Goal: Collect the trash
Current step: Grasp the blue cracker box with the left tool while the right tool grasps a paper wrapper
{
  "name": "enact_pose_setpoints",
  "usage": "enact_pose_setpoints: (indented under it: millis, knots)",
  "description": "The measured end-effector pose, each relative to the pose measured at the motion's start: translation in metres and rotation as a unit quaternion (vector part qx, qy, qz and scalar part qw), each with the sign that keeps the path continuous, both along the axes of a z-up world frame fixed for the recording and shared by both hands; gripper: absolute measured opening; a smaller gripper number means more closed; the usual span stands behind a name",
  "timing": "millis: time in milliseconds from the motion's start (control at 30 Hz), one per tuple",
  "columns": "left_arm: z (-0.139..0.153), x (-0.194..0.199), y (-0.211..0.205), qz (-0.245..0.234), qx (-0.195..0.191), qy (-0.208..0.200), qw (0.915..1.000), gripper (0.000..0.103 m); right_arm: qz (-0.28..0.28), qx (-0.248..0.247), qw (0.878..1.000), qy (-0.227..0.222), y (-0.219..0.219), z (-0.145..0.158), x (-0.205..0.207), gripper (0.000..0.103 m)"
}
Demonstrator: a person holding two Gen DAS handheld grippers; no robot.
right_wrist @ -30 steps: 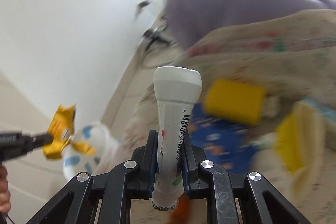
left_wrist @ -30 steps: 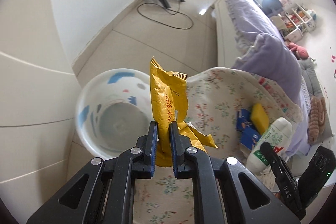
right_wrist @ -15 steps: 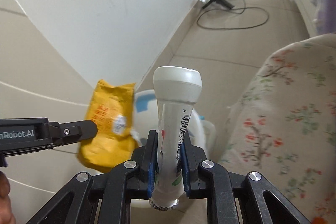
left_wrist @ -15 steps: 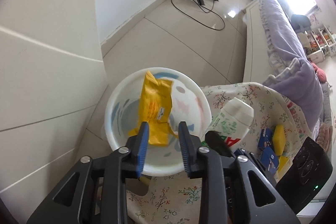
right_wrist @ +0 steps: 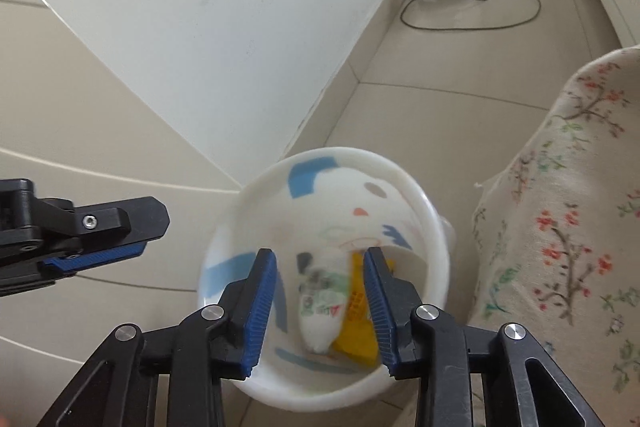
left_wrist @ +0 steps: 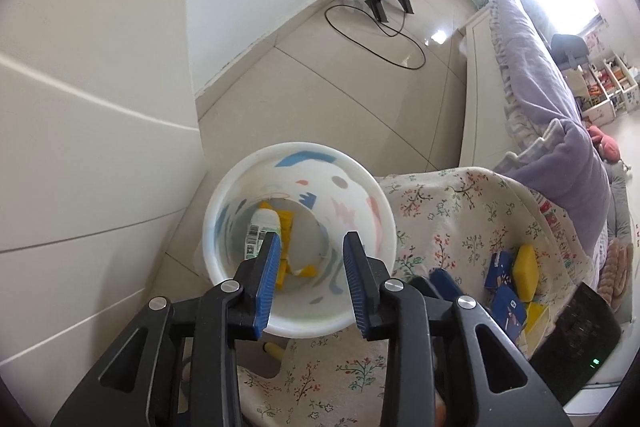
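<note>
Both hand-held grippers, left (left_wrist: 310, 275) and right (right_wrist: 320, 291), hung wide open and empty over the white patterned plastic bin (left_wrist: 376, 195), where the white squeeze tube (left_wrist: 260, 229) and yellow foil wrapper (left_wrist: 287, 223) lay inside.

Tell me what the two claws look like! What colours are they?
Both claws are made of black plastic frames with triangle-shaped holes in them. The left claw and the right claw each have two fingers lined with bright blue ribbed pads. Shiny round silver screws sit at the joints. No cables or sleeves show on them here.
</note>
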State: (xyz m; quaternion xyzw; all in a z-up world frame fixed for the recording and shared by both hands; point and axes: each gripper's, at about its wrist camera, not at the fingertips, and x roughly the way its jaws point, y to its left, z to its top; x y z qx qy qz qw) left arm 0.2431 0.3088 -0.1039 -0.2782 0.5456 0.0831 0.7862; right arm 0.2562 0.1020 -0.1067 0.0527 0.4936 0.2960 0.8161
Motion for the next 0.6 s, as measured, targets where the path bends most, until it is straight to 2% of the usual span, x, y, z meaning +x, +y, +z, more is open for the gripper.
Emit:
enact_pose_setpoints:
  millis: [133, 200, 267, 333, 400, 467, 533, 600]
  knots:
    - [0.002, 0.004, -0.021, -0.023, 0.009, -0.003, 0.9997, 0.038, -0.009, -0.002, 1.000, -0.022, -0.038, 0.031, -0.020, 0.041]
    - [0.001, 0.008, -0.036, -0.035, 0.012, -0.003, 0.9993, 0.047, -0.020, -0.006, 0.999, -0.038, -0.063, 0.052, -0.040, 0.046]
    - [0.001, 0.011, -0.053, -0.052, 0.010, -0.005, 0.9986, 0.047, -0.038, -0.008, 0.998, -0.053, -0.096, 0.070, -0.053, 0.058]
    - [0.000, 0.013, -0.074, -0.076, 0.001, -0.002, 0.9971, 0.047, -0.059, -0.019, 0.996, -0.063, -0.132, 0.086, -0.062, 0.062]
    - [-0.003, 0.014, -0.101, -0.109, -0.022, 0.002, 0.9938, 0.047, -0.093, -0.027, 0.993, -0.069, -0.171, 0.102, -0.067, 0.063]
    - [-0.004, 0.015, -0.125, -0.136, -0.036, 0.005, 0.9900, 0.047, -0.129, -0.028, 0.988, -0.078, -0.208, 0.117, -0.070, 0.068]
    - [-0.005, 0.015, -0.153, -0.164, -0.043, 0.003, 0.9855, 0.048, -0.161, -0.030, 0.983, -0.086, -0.241, 0.128, -0.072, 0.073]
    - [-0.008, 0.016, -0.179, -0.189, -0.057, 0.004, 0.9804, 0.049, -0.192, -0.032, 0.978, -0.080, -0.271, 0.131, -0.072, 0.074]
